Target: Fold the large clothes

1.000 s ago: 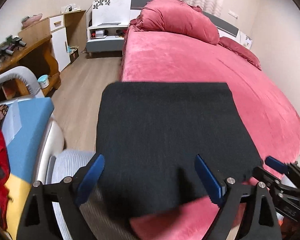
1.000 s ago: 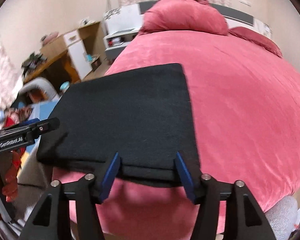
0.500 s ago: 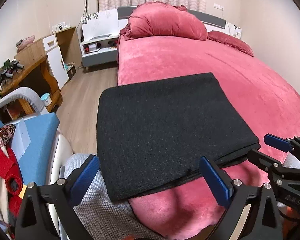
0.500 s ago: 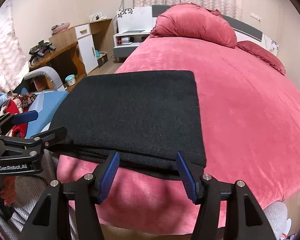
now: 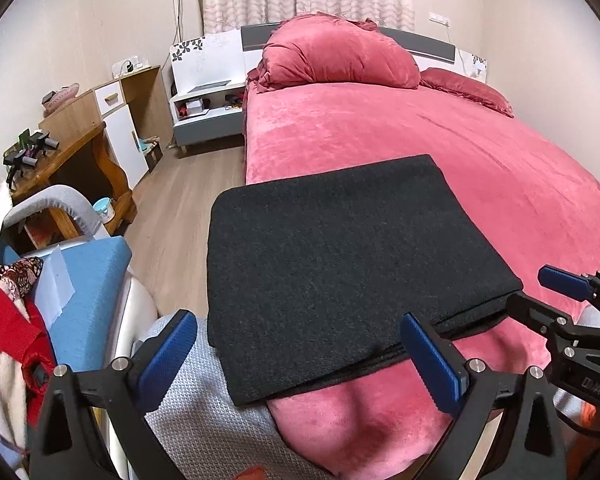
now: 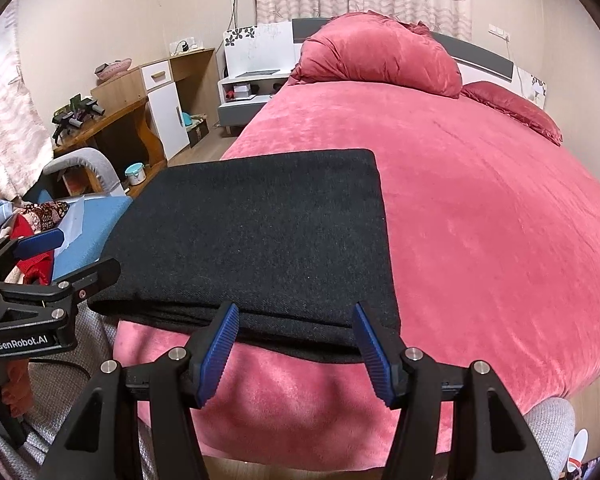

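1. Change: left hand-held gripper [image 5: 300, 360] has drawn back from the folded black garment [image 5: 340, 256]; jaws have just been opening, now wide apart, nothing between them.
2. Right hand-held gripper [image 6: 296, 348]: jaws partly apart, empty.
3. Garment: flat rectangle just ahead of both grippers, on the bed [image 5: 480, 168] corner; layered near edge.
4. Materials: coarse dark weave; plush pink bedcover.

folded cloth [image 5: 340, 256]: on bed [image 5: 500, 168], near corner | pillows [image 5: 340, 60]: at bed's far end | desk [image 5: 72, 148]: left of bed
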The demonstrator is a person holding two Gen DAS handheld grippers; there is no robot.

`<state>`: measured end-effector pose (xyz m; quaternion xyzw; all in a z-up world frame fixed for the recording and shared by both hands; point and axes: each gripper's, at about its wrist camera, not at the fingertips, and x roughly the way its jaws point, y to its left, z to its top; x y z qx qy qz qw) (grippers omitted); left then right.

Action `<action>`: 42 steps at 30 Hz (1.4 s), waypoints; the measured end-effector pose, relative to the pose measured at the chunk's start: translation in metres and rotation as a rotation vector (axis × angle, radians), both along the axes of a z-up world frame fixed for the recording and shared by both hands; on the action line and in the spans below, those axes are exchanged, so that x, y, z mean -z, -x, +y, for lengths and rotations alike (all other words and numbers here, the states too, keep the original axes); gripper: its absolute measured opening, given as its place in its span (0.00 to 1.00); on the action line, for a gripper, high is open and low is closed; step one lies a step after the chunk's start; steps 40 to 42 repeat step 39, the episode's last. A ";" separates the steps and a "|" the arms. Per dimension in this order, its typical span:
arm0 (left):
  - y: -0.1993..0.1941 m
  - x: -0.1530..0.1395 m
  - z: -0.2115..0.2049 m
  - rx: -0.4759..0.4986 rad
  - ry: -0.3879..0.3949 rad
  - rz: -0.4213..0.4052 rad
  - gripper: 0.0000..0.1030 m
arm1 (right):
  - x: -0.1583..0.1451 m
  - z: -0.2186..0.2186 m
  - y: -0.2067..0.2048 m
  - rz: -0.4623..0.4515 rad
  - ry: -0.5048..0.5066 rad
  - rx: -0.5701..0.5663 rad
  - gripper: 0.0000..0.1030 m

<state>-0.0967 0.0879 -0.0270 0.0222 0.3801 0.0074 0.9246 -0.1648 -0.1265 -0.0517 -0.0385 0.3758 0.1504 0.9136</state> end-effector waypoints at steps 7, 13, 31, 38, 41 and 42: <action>-0.001 0.000 -0.001 -0.008 -0.007 -0.001 0.99 | 0.000 0.001 -0.001 0.005 0.002 0.001 0.58; 0.000 0.001 -0.003 -0.035 -0.050 -0.009 0.99 | 0.001 0.001 -0.001 0.007 0.002 0.001 0.58; -0.003 0.003 -0.002 -0.029 -0.030 0.005 0.99 | 0.006 0.000 -0.006 0.028 -0.009 0.008 0.58; -0.003 0.005 -0.003 -0.030 -0.023 0.012 0.99 | 0.009 -0.002 -0.009 0.042 -0.023 0.012 0.58; -0.003 0.005 -0.003 -0.028 -0.022 0.016 0.99 | 0.009 -0.003 -0.009 0.043 -0.024 0.013 0.58; -0.003 0.005 -0.003 -0.028 -0.022 0.016 0.99 | 0.009 -0.003 -0.009 0.043 -0.024 0.013 0.58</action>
